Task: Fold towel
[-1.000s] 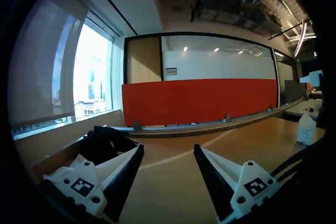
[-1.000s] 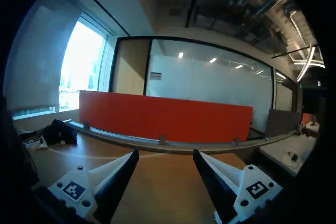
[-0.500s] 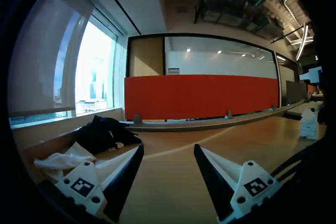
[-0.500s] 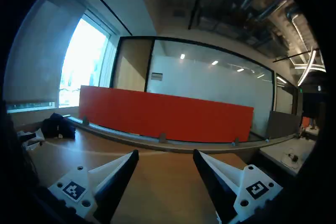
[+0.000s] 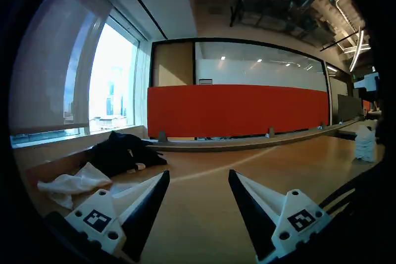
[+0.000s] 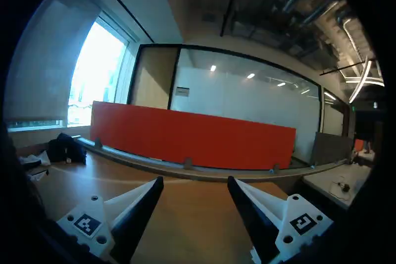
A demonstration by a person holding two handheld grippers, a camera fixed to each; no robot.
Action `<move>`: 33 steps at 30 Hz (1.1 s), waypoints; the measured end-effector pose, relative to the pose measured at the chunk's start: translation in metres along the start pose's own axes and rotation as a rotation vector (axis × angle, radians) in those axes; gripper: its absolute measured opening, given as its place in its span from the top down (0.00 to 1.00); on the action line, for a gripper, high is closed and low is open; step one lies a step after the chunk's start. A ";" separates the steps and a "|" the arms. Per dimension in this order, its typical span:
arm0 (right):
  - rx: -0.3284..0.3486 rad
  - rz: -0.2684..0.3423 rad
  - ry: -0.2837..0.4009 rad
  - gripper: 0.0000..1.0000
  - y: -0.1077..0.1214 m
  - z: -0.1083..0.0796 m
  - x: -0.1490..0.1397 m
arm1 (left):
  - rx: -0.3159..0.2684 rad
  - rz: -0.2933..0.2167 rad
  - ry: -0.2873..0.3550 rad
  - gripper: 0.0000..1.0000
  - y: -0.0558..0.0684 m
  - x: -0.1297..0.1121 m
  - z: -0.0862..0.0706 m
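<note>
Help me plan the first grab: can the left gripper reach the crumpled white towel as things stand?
Probably yes. The white towel lies on the table left of the open left gripper, with bare wood between them; the dark bundle sits behind it, not in the way.

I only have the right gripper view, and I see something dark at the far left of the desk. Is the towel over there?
Observer: Yes. In the left gripper view a white towel lies crumpled on the desk, just in front of that black bundle.
Operator: Is the left gripper holding it?
Observer: No. The left gripper is open and empty, with the towel off to its left.
Operator: Anything else on that desk?
Observer: A small white object stands at the right edge of that view; I cannot tell what it is.
</note>
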State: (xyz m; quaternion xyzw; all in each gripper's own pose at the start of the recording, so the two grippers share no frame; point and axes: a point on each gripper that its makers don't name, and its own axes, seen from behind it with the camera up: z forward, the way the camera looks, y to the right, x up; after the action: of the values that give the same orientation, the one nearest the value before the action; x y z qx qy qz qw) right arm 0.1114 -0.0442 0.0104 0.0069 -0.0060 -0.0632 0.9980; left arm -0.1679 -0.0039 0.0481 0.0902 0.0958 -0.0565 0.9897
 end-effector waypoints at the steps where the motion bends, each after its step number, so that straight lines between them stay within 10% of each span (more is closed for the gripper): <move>1: 0.000 0.000 0.000 0.00 0.000 0.000 0.000 | -0.001 -0.002 -0.002 0.12 0.000 -0.001 0.000; 33: -0.042 0.008 0.042 0.00 0.037 0.000 -0.015 | -0.006 -0.006 -0.009 0.12 0.001 -0.004 0.004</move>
State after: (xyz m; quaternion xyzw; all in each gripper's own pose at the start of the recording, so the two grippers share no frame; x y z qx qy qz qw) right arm 0.1011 -0.0060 0.0106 -0.0128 0.0164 -0.0592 0.9980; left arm -0.1713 -0.0028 0.0533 0.0865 0.0921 -0.0595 0.9902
